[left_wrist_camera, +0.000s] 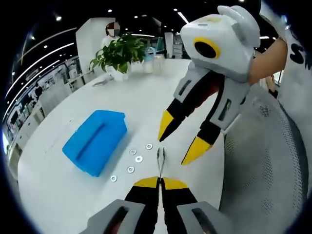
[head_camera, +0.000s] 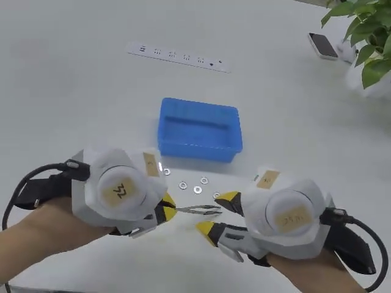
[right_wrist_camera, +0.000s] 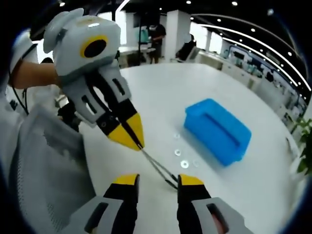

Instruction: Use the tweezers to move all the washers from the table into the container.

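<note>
the left gripper (head_camera: 166, 209) is clamped tight on the handle end of the slim metal tweezers (head_camera: 197, 209); the right gripper (head_camera: 217, 212) is spread wide and holds nothing, with the tweezer tips reaching in between its jaws; five small silver washers (head_camera: 182, 185) lie scattered and apart on the white table (head_camera: 73, 91), between the grippers and the near wall of the blue rectangular plastic container (head_camera: 200, 129); bare table lies open either side of the container, with a white power strip (head_camera: 177, 56) well beyond it
</note>
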A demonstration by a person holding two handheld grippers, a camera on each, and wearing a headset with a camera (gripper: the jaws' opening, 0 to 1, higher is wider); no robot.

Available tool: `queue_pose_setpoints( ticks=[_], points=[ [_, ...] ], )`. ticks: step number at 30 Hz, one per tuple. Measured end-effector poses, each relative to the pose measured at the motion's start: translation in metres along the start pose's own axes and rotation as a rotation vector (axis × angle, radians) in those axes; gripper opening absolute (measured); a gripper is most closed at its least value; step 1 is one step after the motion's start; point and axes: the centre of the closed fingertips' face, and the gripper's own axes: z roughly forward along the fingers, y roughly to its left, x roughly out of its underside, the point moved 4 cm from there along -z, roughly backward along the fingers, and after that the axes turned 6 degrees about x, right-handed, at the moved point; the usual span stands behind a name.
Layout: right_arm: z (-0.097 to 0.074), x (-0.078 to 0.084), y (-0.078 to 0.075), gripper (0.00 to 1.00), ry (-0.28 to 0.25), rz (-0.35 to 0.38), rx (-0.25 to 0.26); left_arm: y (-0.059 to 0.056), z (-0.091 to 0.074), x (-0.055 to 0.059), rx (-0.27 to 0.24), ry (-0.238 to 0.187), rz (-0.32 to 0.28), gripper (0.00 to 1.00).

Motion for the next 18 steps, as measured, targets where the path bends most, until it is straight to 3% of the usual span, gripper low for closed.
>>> queue_pose_setpoints(
  ticks=[5, 12, 18],
  points=[
    [0.004, -0.006, 0.004, 0.24, -0.014, -0.040, -0.020, -0.008, -0.014, -0.019, 0.007, -0.042, 0.008, 0.00],
    [0.013, -0.014, 0.014, 0.13, -0.031, -0.165, -0.060, -0.013, -0.025, -0.035, 0.013, -0.049, 0.074, 0.00],
    [0.019, -0.022, 0.024, 0.09, -0.049, -0.221, -0.113, -0.016, -0.025, -0.037, 0.042, -0.036, 0.109, 0.00]
  ],
)
